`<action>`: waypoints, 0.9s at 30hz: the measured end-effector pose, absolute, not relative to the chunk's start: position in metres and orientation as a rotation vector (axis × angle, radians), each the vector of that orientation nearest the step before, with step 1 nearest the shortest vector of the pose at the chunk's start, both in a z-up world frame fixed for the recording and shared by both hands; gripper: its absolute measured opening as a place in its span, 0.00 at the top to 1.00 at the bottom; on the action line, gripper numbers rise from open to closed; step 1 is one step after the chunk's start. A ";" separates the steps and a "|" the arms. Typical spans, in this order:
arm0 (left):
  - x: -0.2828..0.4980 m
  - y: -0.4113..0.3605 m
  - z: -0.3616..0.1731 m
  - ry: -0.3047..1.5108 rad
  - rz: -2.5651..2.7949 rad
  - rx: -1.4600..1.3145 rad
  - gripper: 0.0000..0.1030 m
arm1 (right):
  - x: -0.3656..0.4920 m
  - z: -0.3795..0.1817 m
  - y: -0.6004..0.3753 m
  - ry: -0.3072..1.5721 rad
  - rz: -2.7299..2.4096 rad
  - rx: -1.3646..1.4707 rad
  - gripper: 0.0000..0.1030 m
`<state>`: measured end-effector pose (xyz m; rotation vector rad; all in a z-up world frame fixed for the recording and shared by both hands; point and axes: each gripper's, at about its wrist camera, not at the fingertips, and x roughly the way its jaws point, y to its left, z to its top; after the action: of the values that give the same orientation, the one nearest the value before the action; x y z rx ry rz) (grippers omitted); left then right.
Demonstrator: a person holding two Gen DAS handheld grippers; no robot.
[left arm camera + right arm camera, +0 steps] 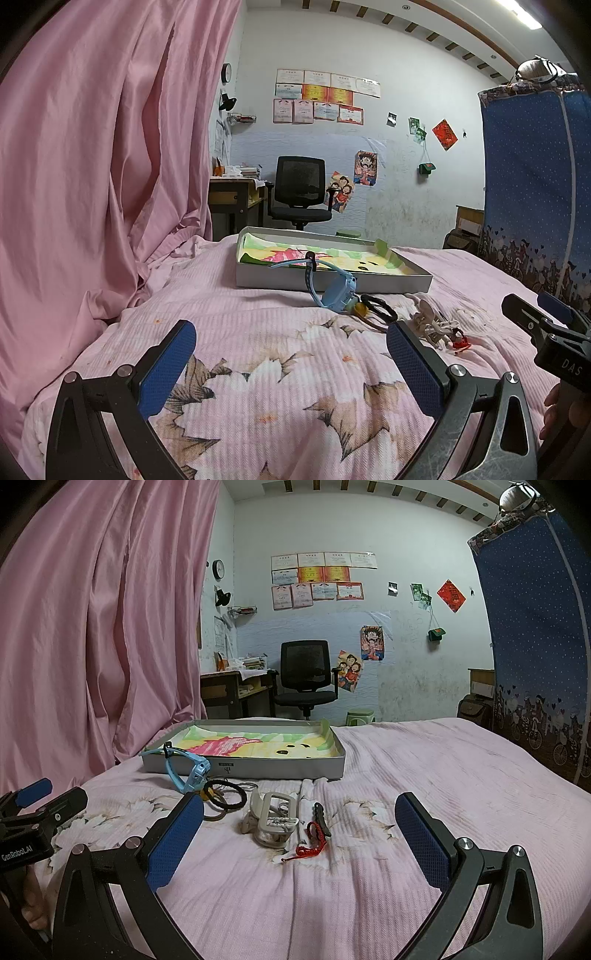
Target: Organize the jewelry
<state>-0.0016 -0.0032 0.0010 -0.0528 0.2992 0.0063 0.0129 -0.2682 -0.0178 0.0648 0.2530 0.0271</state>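
Observation:
A shallow grey box (332, 282) (258, 770) lined with a colourful cloth lies on the pink bedspread. In front of it sits a light blue watch (338, 291) (195, 770), a black hair tie (380, 308) (227, 795), a beige hair claw (428, 319) (273, 819), a red cord bracelet (461, 342) (312, 840) and a black clip (322, 818). My left gripper (291, 363) is open, low over the bed, short of the pile. My right gripper (299, 840) is open too, with the claw and the red bracelet lying between its fingers' line of sight.
A pink curtain (103, 147) hangs along the left of the bed. A blue fabric wardrobe (535, 646) stands at the right. Beyond the bed are a black office chair (301, 192), a desk (236, 195) and a green stool (360, 716). The other gripper (546, 332) (33, 819) shows at each view's edge.

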 end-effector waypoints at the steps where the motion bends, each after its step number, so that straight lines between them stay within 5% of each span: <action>1: -0.002 -0.003 0.001 0.299 0.006 -0.052 0.00 | 0.013 -0.018 -0.268 0.253 0.027 0.065 0.01; 27: -0.002 -0.006 0.002 0.301 0.005 -0.047 0.00 | 0.013 -0.018 -0.268 0.253 0.028 0.067 0.01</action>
<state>-0.0016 -0.0057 0.0022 -0.0470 0.3005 0.0047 0.0132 -0.2680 -0.0180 0.0666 0.2529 0.0279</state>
